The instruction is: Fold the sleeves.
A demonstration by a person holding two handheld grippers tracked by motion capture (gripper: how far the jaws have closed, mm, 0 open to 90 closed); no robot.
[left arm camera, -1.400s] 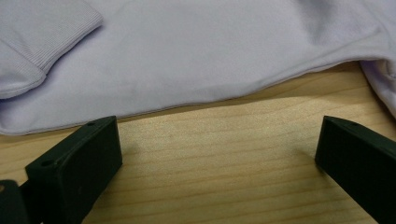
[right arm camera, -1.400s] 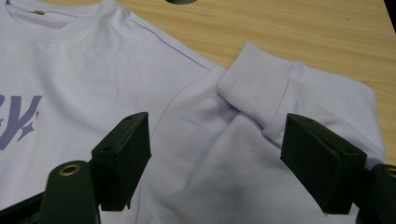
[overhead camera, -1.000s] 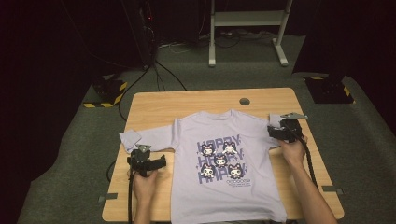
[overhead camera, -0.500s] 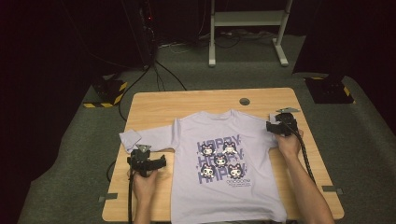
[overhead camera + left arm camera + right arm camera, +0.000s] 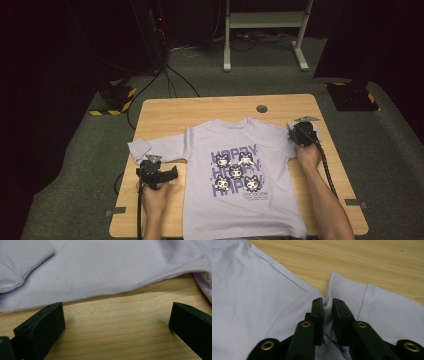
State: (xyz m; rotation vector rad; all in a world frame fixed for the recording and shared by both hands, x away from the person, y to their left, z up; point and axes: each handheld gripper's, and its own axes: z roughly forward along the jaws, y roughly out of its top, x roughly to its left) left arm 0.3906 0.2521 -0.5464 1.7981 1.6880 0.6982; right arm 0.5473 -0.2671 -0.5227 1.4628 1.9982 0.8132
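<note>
A big light-brown wooden table has a pale purple cotton T-shirt lying flat on it, front side up, with dark cartoon faces and letters printed in the middle. One sleeve sticks out to the left, and its end is folded over. The black right gripper is at the shirt's other sleeve, and its jaws are pinched tight on a fold of the purple cloth. The black left gripper rests on bare wood just below the left sleeve, with its jaws wide apart and nothing between them.
</note>
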